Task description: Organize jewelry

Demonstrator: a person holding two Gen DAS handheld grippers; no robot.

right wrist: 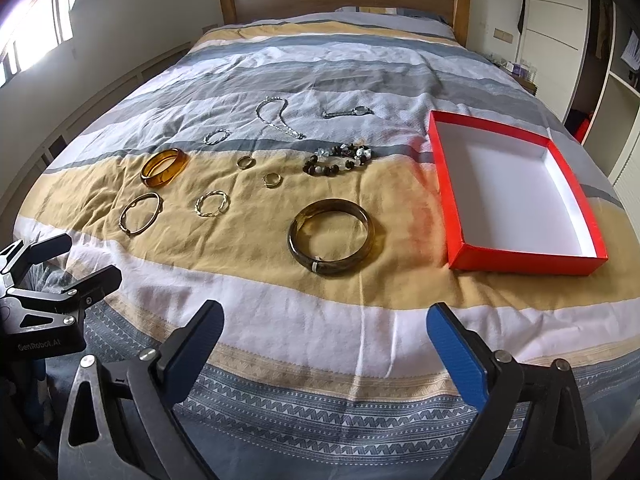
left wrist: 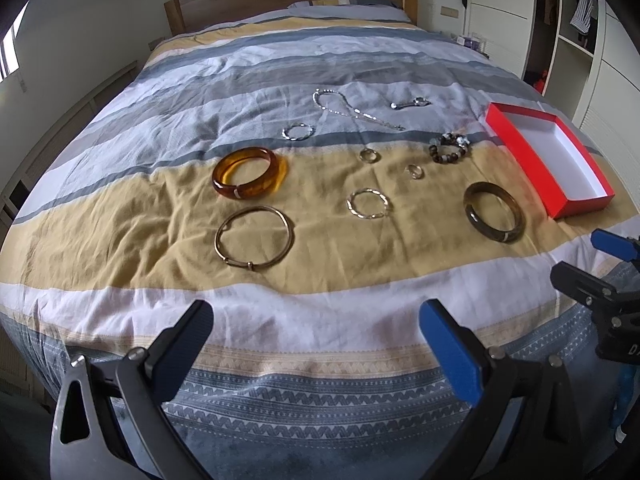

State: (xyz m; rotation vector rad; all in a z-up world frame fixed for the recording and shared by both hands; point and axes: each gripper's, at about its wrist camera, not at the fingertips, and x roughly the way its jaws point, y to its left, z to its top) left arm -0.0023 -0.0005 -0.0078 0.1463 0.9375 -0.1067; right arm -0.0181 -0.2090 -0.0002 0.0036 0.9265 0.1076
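At the foot edge of the bed (right wrist: pixel 320 320) I hold both tools above the quilt, each with its jaws spread wide and nothing between them: the right tool (right wrist: pixel 324 344) toward the bed's right side, the left tool (left wrist: pixel 316 340) beside it.

Straight ahead of the right tool, and nearer to it than to the left, lies the dark bangle (right wrist: pixel 331 238), flat on the yellow band; it looks the natural first pick. The red box (right wrist: pixel 452 200), still empty, sits just right of it by the bed's right edge, its long side running toward the headboard.

Further left I count one thin gold bangle (right wrist: pixel 140 214), one twisted gold hoop (right wrist: pixel 212 203), one amber bangle (right wrist: pixel 164 168) and two small rings (right wrist: pixel 272 180). Beyond those: one beaded bracelet (right wrist: pixel 338 159), one silver twisted bracelet (right wrist: pixel 217 136), one silver chain (right wrist: pixel 276 118) and one watch (right wrist: pixel 348 112).
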